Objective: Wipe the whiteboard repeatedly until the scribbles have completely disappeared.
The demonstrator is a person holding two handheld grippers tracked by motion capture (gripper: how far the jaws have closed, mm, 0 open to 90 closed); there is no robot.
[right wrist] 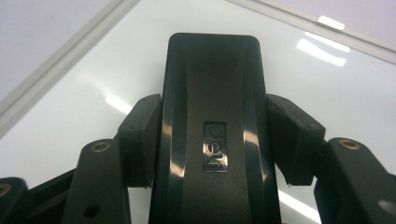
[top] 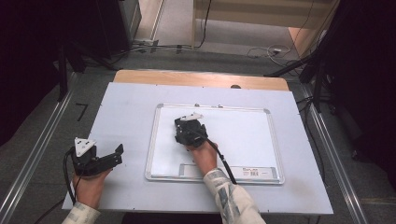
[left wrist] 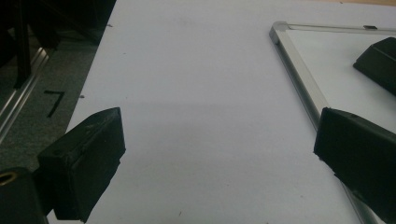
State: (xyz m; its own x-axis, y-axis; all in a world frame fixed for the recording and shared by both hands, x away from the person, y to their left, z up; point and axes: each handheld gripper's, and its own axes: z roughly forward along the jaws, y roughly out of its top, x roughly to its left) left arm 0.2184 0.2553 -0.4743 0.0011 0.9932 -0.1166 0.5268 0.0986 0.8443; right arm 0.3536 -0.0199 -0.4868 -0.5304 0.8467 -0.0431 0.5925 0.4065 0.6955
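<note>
Black eraser (right wrist: 212, 130) on whiteboard (top: 247, 135), left half, clamped at both sides by right gripper (top: 187, 128). Left gripper (left wrist: 219, 154) wide open, holding nothing, over white table sheet (left wrist: 196, 70) just beside whiteboard frame.

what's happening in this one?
A person holds a gripper in each hand at a table. The right gripper is shut on a black whiteboard eraser, holding it on or just above the whiteboard, near its upper left part. The board surface looks clean. The left gripper is open and holds nothing, over the white table cover to the left of the board.
</note>
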